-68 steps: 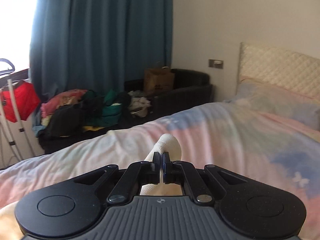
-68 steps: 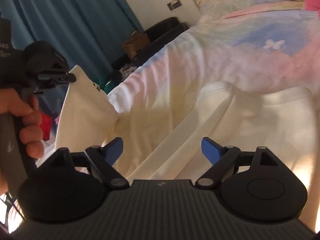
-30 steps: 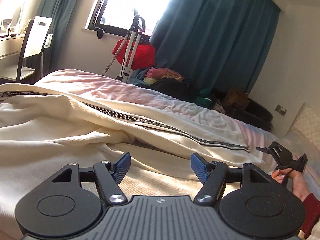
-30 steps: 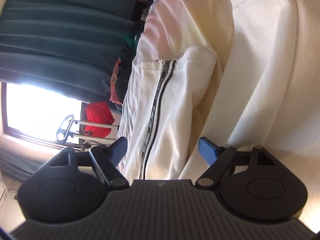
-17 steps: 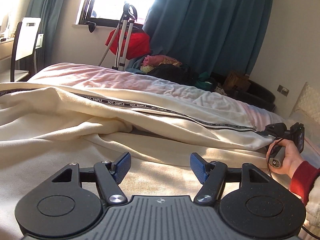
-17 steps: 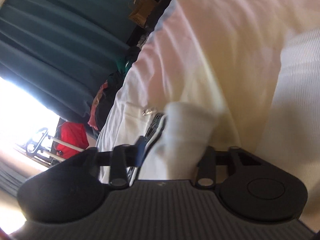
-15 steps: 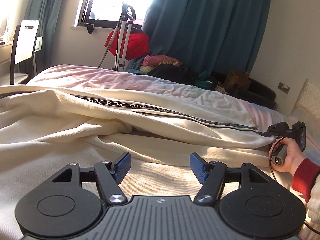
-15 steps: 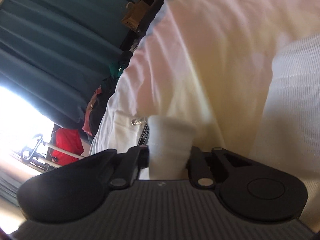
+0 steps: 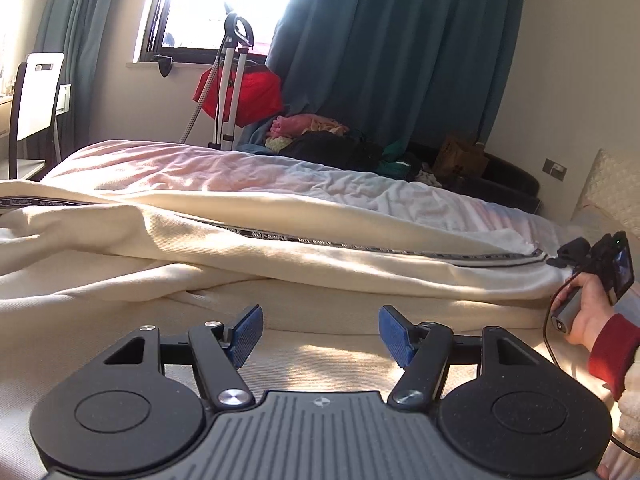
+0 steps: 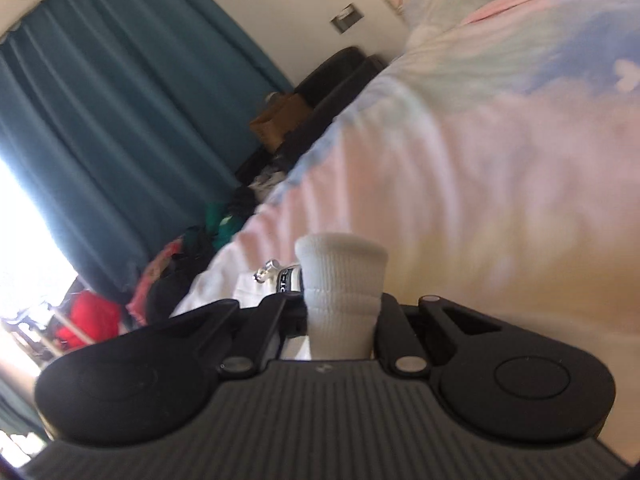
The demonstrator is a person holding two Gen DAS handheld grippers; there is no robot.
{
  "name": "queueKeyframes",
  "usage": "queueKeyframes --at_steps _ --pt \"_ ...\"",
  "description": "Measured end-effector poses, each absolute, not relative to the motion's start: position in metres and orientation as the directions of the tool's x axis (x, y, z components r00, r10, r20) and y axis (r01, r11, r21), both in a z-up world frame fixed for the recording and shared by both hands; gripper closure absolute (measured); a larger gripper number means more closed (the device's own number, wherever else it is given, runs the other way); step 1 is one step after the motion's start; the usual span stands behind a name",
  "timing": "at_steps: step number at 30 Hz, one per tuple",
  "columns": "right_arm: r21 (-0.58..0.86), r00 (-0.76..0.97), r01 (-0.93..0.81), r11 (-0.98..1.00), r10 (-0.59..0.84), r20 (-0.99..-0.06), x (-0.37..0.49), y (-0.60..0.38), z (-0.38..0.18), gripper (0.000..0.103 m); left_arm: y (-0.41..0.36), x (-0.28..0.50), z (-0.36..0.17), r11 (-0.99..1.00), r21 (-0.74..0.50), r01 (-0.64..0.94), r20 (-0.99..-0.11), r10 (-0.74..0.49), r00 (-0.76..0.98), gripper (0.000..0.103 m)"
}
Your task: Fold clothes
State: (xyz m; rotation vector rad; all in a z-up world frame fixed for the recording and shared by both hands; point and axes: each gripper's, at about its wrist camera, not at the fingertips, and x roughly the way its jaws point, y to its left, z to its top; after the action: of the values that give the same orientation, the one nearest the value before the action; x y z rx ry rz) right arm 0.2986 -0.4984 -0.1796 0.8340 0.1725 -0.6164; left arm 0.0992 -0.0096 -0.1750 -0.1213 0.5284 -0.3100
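A cream zip-up garment (image 9: 280, 248) with a black lettered zipper tape (image 9: 312, 241) lies spread across the bed. My left gripper (image 9: 320, 330) is open and empty, low over the cream fabric near me. My right gripper (image 10: 340, 304) is shut on the garment's white ribbed cuff or hem (image 10: 340, 276), next to the metal zipper pull (image 10: 267, 271). In the left wrist view the right gripper (image 9: 576, 256) sits at the garment's far right end, held by a hand in a red sleeve.
The bed has a pastel pink and blue duvet (image 10: 520, 140). Beyond it are teal curtains (image 9: 392, 52), a pile of clothes (image 9: 320, 140), a red bag on a stand (image 9: 236, 88), a dark armchair with a brown bag (image 9: 460, 156) and a chair (image 9: 36, 100) at far left.
My left gripper let go of the white fabric and opened. My right gripper closed on the garment's ribbed end by the zipper and has lifted and turned with it.
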Motion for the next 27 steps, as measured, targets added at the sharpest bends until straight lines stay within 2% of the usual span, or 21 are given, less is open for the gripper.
queueKeyframes --at_steps 6,9,10,11,12,13,14,17,22,27 --pt "0.519 0.767 0.641 0.565 -0.439 -0.468 0.299 -0.501 -0.195 0.093 -0.010 0.096 -0.169 0.946 -0.187 0.265 -0.461 -0.323 0.826 0.037" --pt "0.463 0.737 0.670 0.581 -0.445 -0.509 0.294 -0.491 -0.194 0.083 -0.011 0.094 -0.168 0.951 -0.165 0.262 -0.456 -0.310 0.834 0.037" --pt "0.446 0.733 0.671 0.592 -0.440 -0.519 0.291 -0.487 -0.192 0.072 -0.012 0.094 -0.167 0.952 -0.158 0.261 -0.454 -0.304 0.838 0.037" --pt "0.426 0.741 0.658 0.621 -0.431 -0.515 0.287 -0.479 -0.189 0.053 -0.012 0.094 -0.167 0.953 -0.153 0.261 -0.453 -0.302 0.839 0.037" --pt "0.392 0.751 0.638 0.663 -0.425 -0.505 0.284 -0.469 -0.183 0.042 -0.012 0.093 -0.166 0.954 -0.148 0.261 -0.452 -0.300 0.840 0.036" --pt "0.356 0.762 0.617 0.702 -0.418 -0.495 0.280 -0.459 -0.176 0.016 -0.012 0.093 -0.165 0.954 -0.143 0.262 -0.450 -0.298 0.841 0.036" --pt "0.319 0.769 0.599 0.735 -0.416 -0.485 0.276 -0.449 -0.170 0.003 -0.012 0.093 -0.165 0.955 -0.137 0.262 -0.451 -0.296 0.842 0.035" --pt "0.238 0.780 0.566 0.789 -0.419 -0.464 0.263 -0.420 -0.146 0.003 -0.015 0.089 -0.170 0.959 -0.099 0.266 -0.458 -0.281 0.844 0.035" --pt "0.277 0.830 0.473 0.836 -0.318 -0.458 0.225 -0.384 -0.101 0.003 -0.012 0.079 -0.174 0.960 -0.054 0.273 -0.452 -0.268 0.851 0.035" --pt "0.265 0.868 0.368 0.891 -0.228 -0.440 0.183 -0.351 -0.065 0.003 0.000 0.061 -0.167 0.964 -0.063 0.257 -0.440 -0.258 0.860 0.035"
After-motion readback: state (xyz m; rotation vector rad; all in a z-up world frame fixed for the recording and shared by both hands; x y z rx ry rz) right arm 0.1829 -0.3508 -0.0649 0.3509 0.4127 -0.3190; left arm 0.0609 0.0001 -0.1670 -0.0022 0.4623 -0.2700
